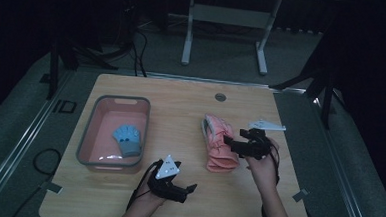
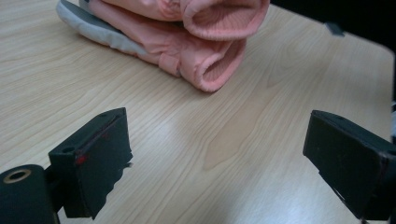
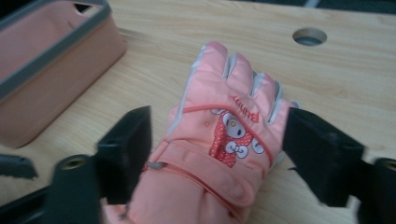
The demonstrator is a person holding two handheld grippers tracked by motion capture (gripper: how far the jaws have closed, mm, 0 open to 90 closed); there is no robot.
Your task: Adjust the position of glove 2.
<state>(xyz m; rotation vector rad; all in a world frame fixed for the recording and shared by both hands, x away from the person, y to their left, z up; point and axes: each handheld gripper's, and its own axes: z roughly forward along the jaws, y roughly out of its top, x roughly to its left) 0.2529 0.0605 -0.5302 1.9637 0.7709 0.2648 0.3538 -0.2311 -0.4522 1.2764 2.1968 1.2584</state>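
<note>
Now right gripper (image 3: 217, 154) wide astride pink glove (image 3: 224, 140) (seemingly untouched) — left gripper (image 2: 215, 163) wide, empty.

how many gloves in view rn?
2 for sure. A blue glove lies in the pink bin at table left. A pink glove lies on the table, between the open jaws of the right gripper. A second pink glove may be stacked underneath.
</note>
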